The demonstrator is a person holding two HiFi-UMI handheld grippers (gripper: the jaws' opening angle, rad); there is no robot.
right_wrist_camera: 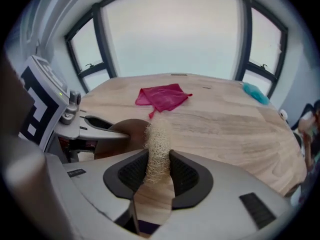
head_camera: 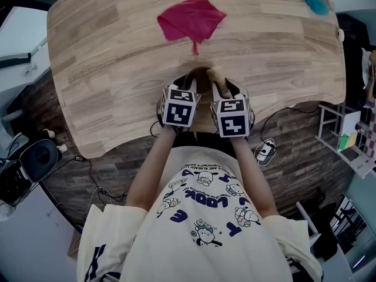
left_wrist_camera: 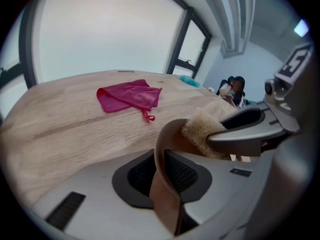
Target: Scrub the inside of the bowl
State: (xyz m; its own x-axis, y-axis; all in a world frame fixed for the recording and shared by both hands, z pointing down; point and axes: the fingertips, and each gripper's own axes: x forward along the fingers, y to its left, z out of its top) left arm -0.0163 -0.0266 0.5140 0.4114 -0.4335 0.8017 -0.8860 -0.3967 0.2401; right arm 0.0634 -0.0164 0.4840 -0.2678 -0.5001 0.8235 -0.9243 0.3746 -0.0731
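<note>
I held the bowl (left_wrist_camera: 167, 144) at the near edge of the bench (head_camera: 117, 69), its wall clamped in the left tool (left_wrist_camera: 161, 176). Its mouth seemed to face right. The right tool (right_wrist_camera: 159, 173) gripped the sponge (right_wrist_camera: 156, 139), long axis forward along the jaws. I judged scrubbing was in hand; next the sponge must press inside and turn.

Looks like an office or lab workroom rather than a home: tall dark-framed windows (right_wrist_camera: 175, 34), a long wooden counter (head_camera: 117, 69), cables (head_camera: 97, 184) and a power strip (head_camera: 265, 150) loose on the plank floor (head_camera: 305, 163), a white rack (head_camera: 338, 137) alongside.
</note>
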